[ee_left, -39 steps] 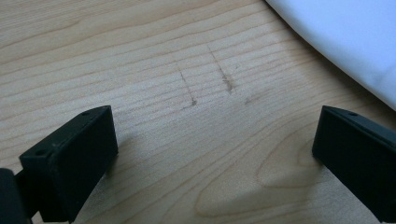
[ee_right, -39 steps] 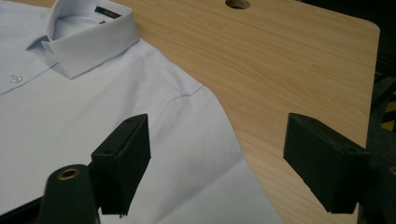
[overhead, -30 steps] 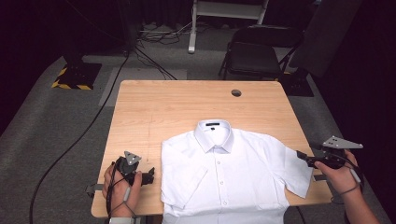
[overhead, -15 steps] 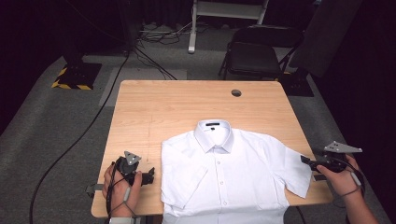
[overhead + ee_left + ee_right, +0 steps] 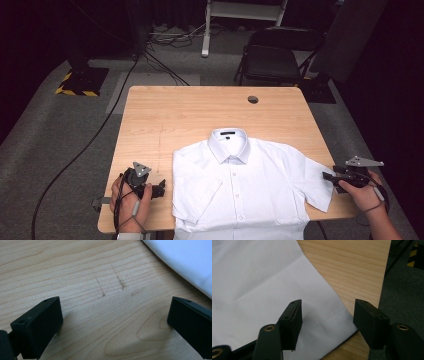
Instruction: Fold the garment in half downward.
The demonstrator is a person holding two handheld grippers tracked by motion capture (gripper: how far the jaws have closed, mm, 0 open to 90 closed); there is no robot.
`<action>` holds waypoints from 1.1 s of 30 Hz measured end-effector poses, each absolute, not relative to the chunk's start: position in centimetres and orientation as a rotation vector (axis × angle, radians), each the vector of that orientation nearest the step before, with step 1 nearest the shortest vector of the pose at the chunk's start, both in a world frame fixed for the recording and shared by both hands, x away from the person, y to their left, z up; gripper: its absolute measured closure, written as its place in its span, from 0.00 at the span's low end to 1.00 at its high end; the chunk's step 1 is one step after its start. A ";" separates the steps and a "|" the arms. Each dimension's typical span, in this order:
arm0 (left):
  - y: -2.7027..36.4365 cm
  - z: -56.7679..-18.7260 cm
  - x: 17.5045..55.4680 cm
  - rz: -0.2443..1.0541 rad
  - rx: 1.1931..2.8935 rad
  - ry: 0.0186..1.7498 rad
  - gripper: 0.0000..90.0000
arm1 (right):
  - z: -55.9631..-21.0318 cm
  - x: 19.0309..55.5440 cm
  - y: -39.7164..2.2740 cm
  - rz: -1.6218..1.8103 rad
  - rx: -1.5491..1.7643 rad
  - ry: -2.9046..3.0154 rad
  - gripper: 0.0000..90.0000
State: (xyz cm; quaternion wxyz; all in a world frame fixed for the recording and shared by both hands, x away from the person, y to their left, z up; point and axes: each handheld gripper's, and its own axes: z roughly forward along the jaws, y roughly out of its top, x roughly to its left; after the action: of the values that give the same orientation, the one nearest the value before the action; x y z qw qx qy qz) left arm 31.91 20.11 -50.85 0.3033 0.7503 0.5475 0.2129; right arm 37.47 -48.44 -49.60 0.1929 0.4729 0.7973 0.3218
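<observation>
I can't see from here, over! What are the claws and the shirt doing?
Left claw open over bare table. Right claw closing around sleeve hem, not gripping yet. Shirt flat. Nothing blocking.

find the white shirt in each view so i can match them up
High view: white shirt lies flat at the table's near edge.
Left gripper view: its edge fills the top right corner.
Right gripper view: its sleeve covers the left.
Shared landmark: the wooden table.
</observation>
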 end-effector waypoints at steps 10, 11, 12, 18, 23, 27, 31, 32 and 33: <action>20.1 -50.8 31.9 0.565 1.989 1.451 0.00 | -49.3 36.7 -47.9 0.894 1.311 2.243 0.97; 20.1 -50.8 31.9 0.565 1.989 1.451 0.00 | -49.1 36.6 -47.8 0.889 1.305 2.243 0.97; 20.1 -50.8 31.9 0.563 1.990 1.451 0.00 | -48.9 36.4 -47.7 0.891 1.299 2.236 0.98; 20.1 -50.9 31.9 0.565 1.989 1.450 0.00 | -47.5 35.8 -47.6 0.926 1.276 2.200 0.98; 20.1 -50.9 31.9 0.565 1.989 1.450 0.00 | -45.7 35.2 -47.2 0.966 1.239 2.173 0.98; 20.1 -50.9 31.9 0.565 1.989 1.451 0.00 | -44.1 34.6 -46.4 1.004 1.188 2.161 0.98; 20.1 -50.8 31.9 0.565 1.989 1.450 0.00 | -42.6 34.1 -45.1 1.042 1.132 2.166 0.98; 20.1 -50.8 31.9 0.566 1.990 1.450 0.00 | -42.3 34.0 -44.8 1.051 1.121 2.168 0.98; 20.1 -50.9 31.9 0.565 1.988 1.451 0.00 | -42.0 34.0 -44.5 1.060 1.107 2.171 0.98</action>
State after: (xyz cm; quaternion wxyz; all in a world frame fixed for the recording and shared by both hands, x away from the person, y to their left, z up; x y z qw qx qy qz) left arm 31.91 20.11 -50.85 0.3033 0.7503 0.5474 0.2131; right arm 33.96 -44.50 -41.99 0.2398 0.4045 0.7930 0.3872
